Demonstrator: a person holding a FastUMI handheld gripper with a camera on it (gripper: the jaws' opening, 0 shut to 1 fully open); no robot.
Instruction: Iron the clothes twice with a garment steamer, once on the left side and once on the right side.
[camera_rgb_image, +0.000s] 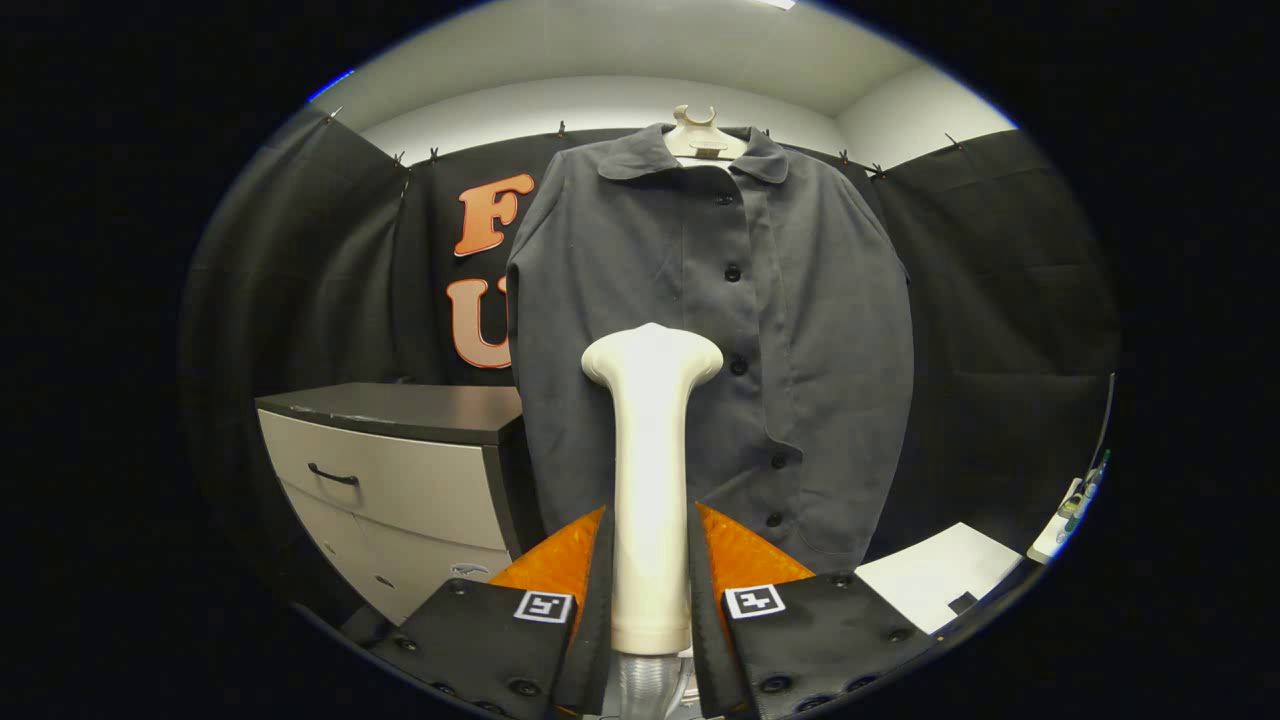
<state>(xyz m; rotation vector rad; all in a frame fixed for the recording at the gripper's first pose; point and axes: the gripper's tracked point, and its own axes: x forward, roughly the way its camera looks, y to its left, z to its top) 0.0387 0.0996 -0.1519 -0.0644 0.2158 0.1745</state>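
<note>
Low in the middle of the frame, the black two-finger gripper (650, 610) is clamping the cream-white plastic garment steamer (650, 480) by its long handle, both fingers (580, 600) pressing on its sides and opened only as far as the handle is wide. A ribbed grey hose (640, 690) is leaving the handle's base below the fingers. The handle looks smooth, stiff and likely a little slippery, so gripping it around the straight lower shaft, as now, seems the right hold; the hose will probably be tugging on it as it moves.

Further up, the steamer's flared head is standing upright in front of the dark grey buttoned shirt (790, 330), just left of the button line at mid-height; whether it is touching the cloth cannot be told. The shirt is soft, light and limp, hanging from a pale hanger (700, 135) at top centre, so it will likely be giving way under pressure.

At lower left, a grey drawer cabinet with a black top (400, 470) is standing beside the shirt.
</note>
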